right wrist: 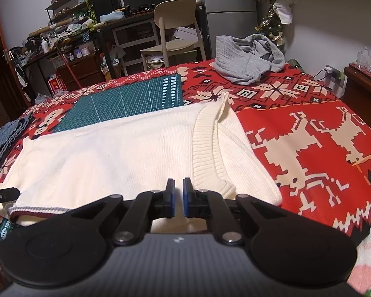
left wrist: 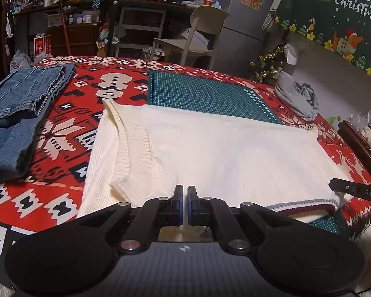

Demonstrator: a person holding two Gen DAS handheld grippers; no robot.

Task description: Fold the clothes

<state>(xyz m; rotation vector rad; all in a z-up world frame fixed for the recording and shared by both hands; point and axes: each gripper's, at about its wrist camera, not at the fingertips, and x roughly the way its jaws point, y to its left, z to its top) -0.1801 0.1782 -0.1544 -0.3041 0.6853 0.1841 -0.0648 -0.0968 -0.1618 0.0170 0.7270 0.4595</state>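
White ribbed knit sweater (left wrist: 210, 153) lies flat mid-tabletop (left wrist: 69, 173), folded into a broad rectangle, its far edge over the green cutting mat (left wrist: 200, 94); a striped maroon hem shows at the near edge. Garments: three, namely one sweater, one folded pair of jeans (left wrist: 19, 104), one crumpled grey top (right wrist: 247, 57). Left tongs (left wrist: 185, 193) and right tongs (right wrist: 178, 185) are both clenched with nothing between them, poised above the sweater's near edge. Only the left view shows the jeans in full; only the right view shows the reindeer print (right wrist: 316, 153).
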